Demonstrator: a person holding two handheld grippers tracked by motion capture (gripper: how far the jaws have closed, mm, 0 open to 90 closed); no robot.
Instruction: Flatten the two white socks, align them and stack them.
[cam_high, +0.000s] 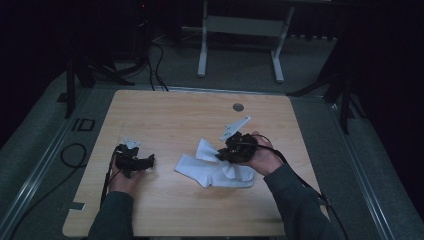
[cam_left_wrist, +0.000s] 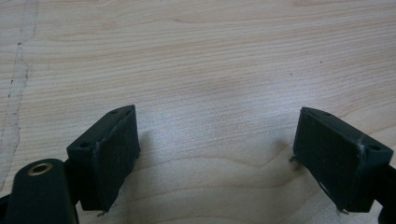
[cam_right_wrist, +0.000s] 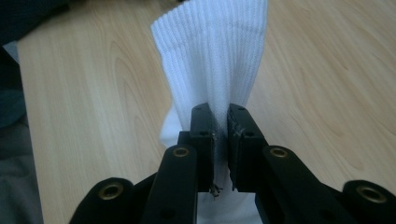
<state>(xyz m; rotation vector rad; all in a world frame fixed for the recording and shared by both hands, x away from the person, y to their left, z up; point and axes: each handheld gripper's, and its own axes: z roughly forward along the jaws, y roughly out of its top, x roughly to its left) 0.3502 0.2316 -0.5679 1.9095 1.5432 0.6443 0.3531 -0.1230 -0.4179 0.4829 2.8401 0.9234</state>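
Note:
A white sock (cam_high: 212, 167) lies on the wooden table (cam_high: 175, 115), a little right of centre, with its ribbed cuff lifted. My right gripper (cam_high: 222, 155) is shut on that sock; in the right gripper view the ribbed white fabric (cam_right_wrist: 212, 56) is pinched between the two black jaws of the right gripper (cam_right_wrist: 221, 133) and fans out beyond them. At the table's left, my left gripper (cam_high: 149, 161) rests low over bare wood, well apart from the sock. Its jaws stand wide open in the left gripper view, the left gripper (cam_left_wrist: 215, 149) holding nothing.
A round grey grommet (cam_high: 238, 107) sits in the tabletop near the far edge. Beyond the table stands a white metal frame (cam_high: 240, 35) on the floor, with black cables (cam_high: 155, 65) and dark stands at both sides. Cables trail from both grippers off the near edge.

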